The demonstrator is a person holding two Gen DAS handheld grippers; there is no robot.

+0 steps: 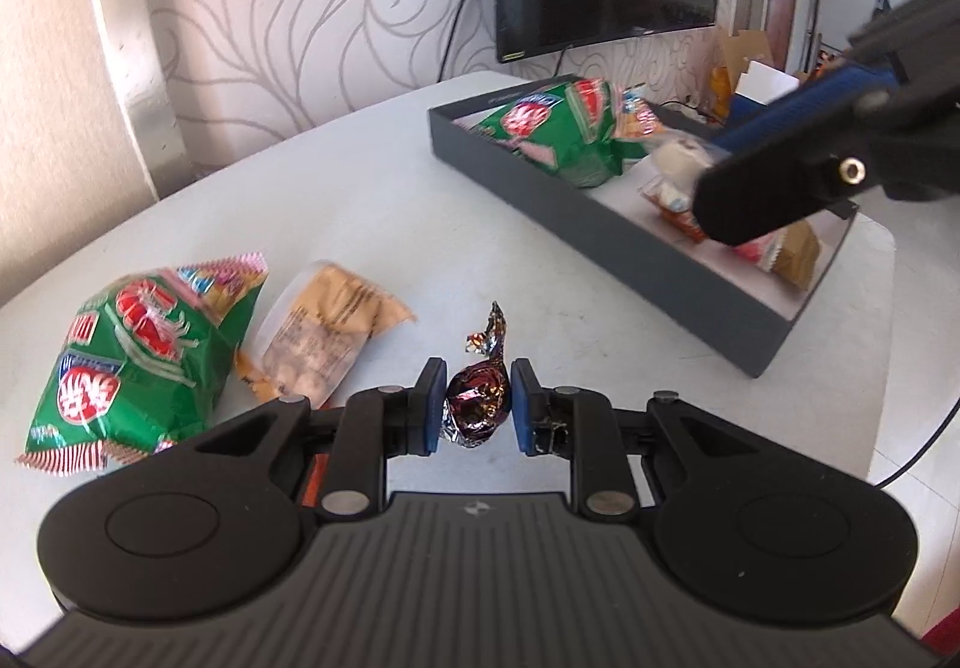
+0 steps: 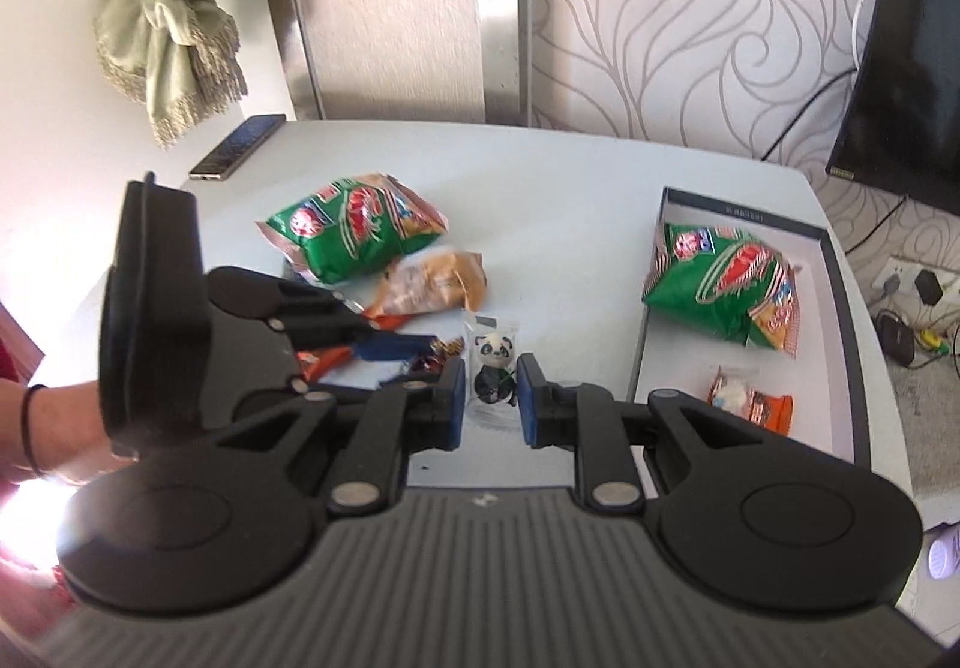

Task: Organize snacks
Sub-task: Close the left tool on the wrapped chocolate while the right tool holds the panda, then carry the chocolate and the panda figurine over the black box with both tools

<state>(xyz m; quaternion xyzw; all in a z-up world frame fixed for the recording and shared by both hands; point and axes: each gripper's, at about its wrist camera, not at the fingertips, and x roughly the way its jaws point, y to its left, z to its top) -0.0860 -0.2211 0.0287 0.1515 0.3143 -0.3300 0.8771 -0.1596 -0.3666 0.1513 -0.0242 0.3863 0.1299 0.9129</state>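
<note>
Holding the foil candy (image 1: pixel 476 403) clamped in your left gripper (image 1: pixel 477 407) and the panda packet (image 2: pixel 493 368) pinched in your right gripper (image 2: pixel 492 398), you risk either slipping free before the box (image 2: pixel 837 272) at 2 o'clock.

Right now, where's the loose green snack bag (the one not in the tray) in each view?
Left wrist: loose green snack bag lies lower left on the table, beside the tan packet.
Right wrist: the same bag sits upper centre-left, just behind the tan packet.
Shared landmark: the dark tray holding a second green bag, to the right in both views.
</note>
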